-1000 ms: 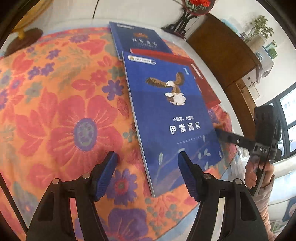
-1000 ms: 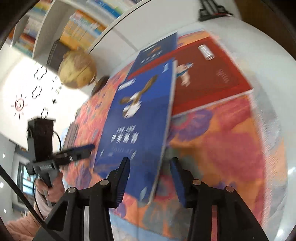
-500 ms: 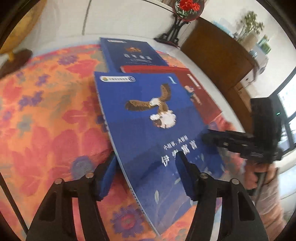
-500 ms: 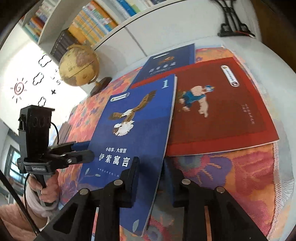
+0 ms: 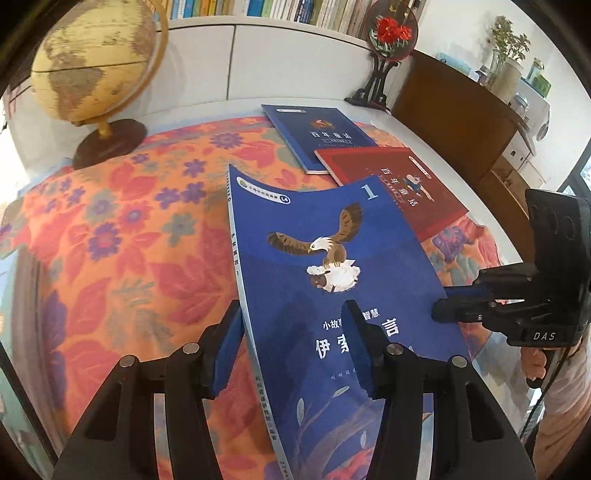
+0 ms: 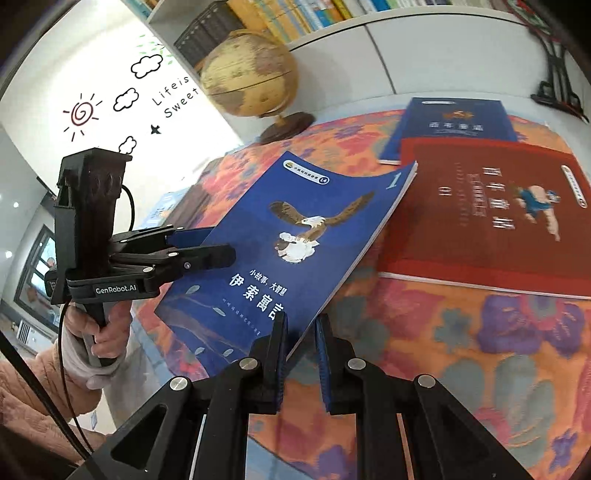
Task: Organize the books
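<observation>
1. Here's the blue eagle book (image 5: 332,280), lifted off the flowered cloth (image 5: 122,236) at its near end and bowing in the middle, far corners drooping toward the table
2. The left gripper (image 5: 291,339) straddles the book's spine edge: one blue pad sits outside the spine, the other lies on top of the cover over the title. Its jaws have just been closing, with the book between them; whether the pads actually press yet, I cannot tell
3. The right gripper (image 6: 300,345) is nearly shut and has the book's lower right edge pinched between its pads. Seen from the left camera, the same tool (image 5: 448,306) bites on the cover's right edge
4. In the right view, the left gripper (image 6: 218,245) comes in from the side at the book's other edge, held by a hand (image 6: 107,332) in a pale sleeve
5. Behind the lifted book lies a red book (image 6: 491,218) flat on the cloth; the eagle book's far corner overlaps it
6. Further back, a second blue book (image 6: 454,125) lies flat, partly tucked under the red one
7. A globe (image 5: 92,62) stands at the cloth's far left corner, and a shelf of books (image 6: 295,14) runs along the wall behind
</observation>
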Tool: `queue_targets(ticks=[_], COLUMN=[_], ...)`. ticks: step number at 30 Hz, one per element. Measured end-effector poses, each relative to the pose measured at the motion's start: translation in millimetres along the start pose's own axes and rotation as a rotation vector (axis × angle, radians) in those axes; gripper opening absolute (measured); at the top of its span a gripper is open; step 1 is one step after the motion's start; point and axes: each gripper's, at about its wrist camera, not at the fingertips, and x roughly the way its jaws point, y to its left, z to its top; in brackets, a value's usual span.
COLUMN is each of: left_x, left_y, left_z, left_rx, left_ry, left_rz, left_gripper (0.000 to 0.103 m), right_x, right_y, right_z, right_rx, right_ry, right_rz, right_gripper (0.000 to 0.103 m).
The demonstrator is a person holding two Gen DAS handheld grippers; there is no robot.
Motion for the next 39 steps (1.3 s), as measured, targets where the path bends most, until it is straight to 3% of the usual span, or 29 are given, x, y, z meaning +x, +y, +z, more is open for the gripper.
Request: queue_targets(ticks=[23, 39], left_x=[-66.4, -109.0], left_y=[24.6, 66.4], left_z=[-14.9, -12.9], left_rx=[0.051, 0.009], left_ry=[-0.071, -0.146], left_rz=[0.003, 0.022], left_gripper=[0.05, 0.05], right_x=[-9.5, -3.7], right_y=[80.9, 139.0], right_z=[19.6, 52.1], right_rx=[-0.041, -0.111], right_ry=[-0.132, -0.162], right_rz=[-0.041, 0.009], right_gripper=[0.014, 0.015])
